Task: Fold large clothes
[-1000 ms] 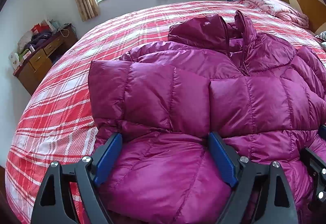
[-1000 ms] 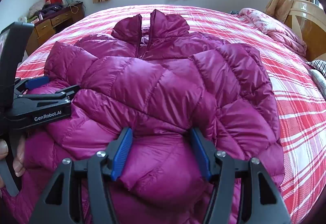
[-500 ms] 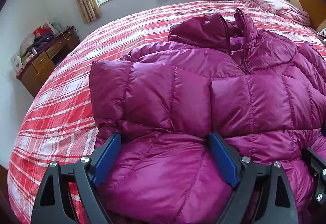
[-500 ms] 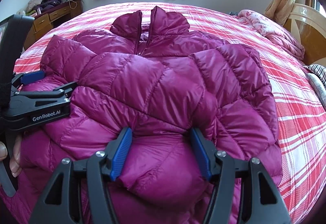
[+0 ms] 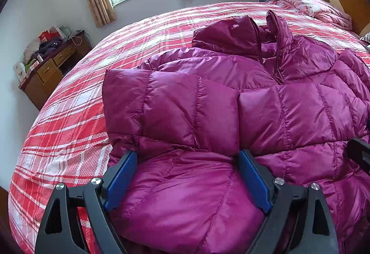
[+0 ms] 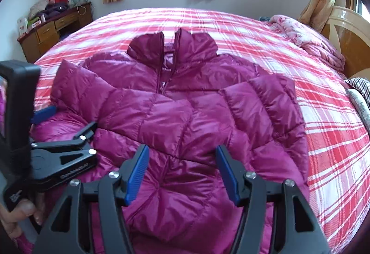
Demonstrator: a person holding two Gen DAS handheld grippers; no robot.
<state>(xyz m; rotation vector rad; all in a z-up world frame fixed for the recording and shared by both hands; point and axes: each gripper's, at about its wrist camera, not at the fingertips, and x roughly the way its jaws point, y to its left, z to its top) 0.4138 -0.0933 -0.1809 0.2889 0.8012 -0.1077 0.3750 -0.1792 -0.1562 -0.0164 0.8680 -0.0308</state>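
Mid-bed, toward its near edge, the magenta puffer jacket (image 6: pixel 175 115) lies collar-far, hem toward us, long axis running straight away from both tools. We have left gripper (image 5: pixel 187 175) and right gripper (image 6: pixel 181 173) side by side at the hem, each spread apart with padding bulging between, so the fold goes hem-to-collar.

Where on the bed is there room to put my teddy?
Bare plaid bedspread lies right of the purple puffer jacket, and more lies on its other side toward the wooden desk. The bed's middle is crowded by the jacket, the headboard end by a pink quilt.
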